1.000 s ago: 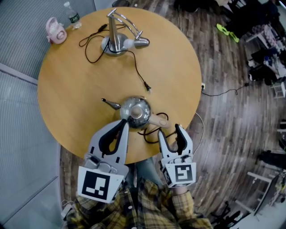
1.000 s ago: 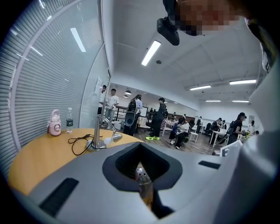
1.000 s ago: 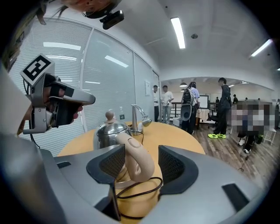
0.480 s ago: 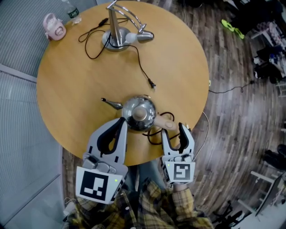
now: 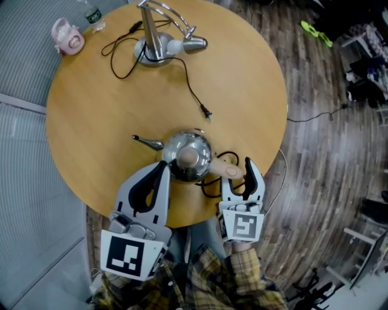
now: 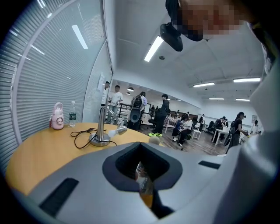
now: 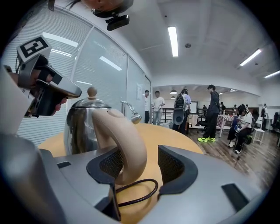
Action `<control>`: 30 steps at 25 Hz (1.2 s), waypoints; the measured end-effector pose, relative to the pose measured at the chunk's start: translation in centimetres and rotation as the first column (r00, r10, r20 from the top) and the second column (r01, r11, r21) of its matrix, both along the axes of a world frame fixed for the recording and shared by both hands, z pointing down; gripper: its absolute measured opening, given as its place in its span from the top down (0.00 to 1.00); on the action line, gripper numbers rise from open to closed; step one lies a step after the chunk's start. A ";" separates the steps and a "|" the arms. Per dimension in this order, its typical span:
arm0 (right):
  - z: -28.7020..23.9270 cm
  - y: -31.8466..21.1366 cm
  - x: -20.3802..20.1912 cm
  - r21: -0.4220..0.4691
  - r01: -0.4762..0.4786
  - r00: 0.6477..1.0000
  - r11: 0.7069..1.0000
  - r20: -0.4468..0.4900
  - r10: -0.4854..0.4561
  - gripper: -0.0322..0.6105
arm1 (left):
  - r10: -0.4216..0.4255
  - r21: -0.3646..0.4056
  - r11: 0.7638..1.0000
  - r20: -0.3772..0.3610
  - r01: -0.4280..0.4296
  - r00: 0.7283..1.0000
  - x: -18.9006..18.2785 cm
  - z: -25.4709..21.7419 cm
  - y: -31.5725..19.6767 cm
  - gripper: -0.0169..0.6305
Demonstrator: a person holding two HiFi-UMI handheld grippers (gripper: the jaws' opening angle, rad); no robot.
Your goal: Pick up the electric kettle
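Observation:
The steel electric kettle (image 5: 188,154) stands on the round wooden table (image 5: 91,109) near its front edge, spout to the left. Its beige handle (image 5: 225,171) juts right. My right gripper (image 5: 237,175) is open with the handle end between its jaws. In the right gripper view the handle (image 7: 124,144) rests against the left jaw, with a gap to the right one, and the kettle body (image 7: 83,127) rises behind. My left gripper (image 5: 162,169) is shut, its tip beside the kettle's near left side. The left gripper view shows the left gripper (image 6: 142,175) holding nothing.
A dark cord (image 5: 212,181) loops on the table under the handle. A silver desk lamp (image 5: 159,42) with its black cable and loose plug (image 5: 206,112) stands at the far side. A pink bottle (image 5: 66,36) and a water bottle (image 5: 91,13) sit far left. Wooden floor lies to the right.
My right gripper has moved slightly forward, so the handle end now sits deeper between its jaws. The left gripper stays beside the kettle.

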State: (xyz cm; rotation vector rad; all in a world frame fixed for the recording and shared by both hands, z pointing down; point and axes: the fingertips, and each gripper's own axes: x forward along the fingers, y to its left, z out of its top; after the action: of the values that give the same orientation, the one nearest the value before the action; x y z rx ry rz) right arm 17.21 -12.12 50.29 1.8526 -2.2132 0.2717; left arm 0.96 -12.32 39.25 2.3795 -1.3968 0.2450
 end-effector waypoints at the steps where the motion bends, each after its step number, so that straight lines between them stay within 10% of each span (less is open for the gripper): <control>1: 0.2 -0.2 0.0 0.012 0.002 1.000 1.000 0.000 -0.002 0.58 | -0.001 -0.001 1.000 0.000 0.001 1.000 -0.1 0.1 -0.1 0.98; 30: -0.3 -3.3 -0.7 0.115 -0.079 0.997 0.990 -0.008 0.080 0.87 | -0.027 0.028 0.999 0.009 0.026 1.000 -1.5 0.3 -1.4 0.98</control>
State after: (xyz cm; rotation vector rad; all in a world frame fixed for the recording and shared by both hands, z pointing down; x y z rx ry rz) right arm 16.51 -15.45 50.01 1.9995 -2.1922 0.1500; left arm -0.51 -13.69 39.53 2.3833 -1.4440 0.2321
